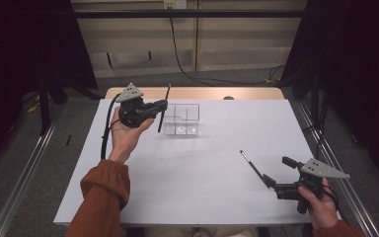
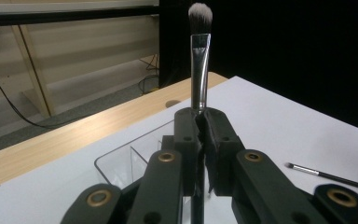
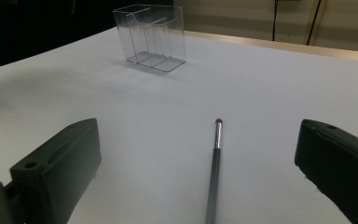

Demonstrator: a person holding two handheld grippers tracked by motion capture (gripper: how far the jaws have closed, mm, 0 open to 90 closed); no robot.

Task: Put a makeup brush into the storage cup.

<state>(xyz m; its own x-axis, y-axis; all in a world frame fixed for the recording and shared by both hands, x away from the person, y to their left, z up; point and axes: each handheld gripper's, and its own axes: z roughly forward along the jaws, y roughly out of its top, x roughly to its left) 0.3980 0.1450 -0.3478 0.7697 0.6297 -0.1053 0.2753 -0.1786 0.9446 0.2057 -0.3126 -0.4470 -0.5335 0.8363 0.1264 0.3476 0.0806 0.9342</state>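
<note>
Slim black-handled makeup brush with a silver ferrule and a grey-white bristle tip (image 2: 200,56): clenched between the jaws of the left gripper (image 2: 200,122), pinched just below the ferrule. Brush stands upright, bristles up, handle running down past the pads. In the high view this brush (image 1: 164,108) is held in the air just left of the clear plastic organiser box with inner dividers (image 1: 181,119), near its left wall; whether it touches the box cannot be told. Left gripper (image 1: 159,106) lies in the person's upturned left hand (image 1: 124,134), rust-orange sleeve behind it.

Organiser box sits at the far middle of the white table sheet (image 1: 197,168); its compartments (image 3: 151,37) look bare.

Second brush, thin, black-handled, with a small dark tip and silver ferrule (image 3: 216,158): lies flat on the sheet at the near right, well apart from the box. Right gripper (image 3: 200,177) has its jaws spread wide, one on each side of this brush's handle, not pressing on it. In the high view the brush (image 1: 253,168) points up-left from the right gripper (image 1: 271,183), held in the right hand (image 1: 321,205).
</note>
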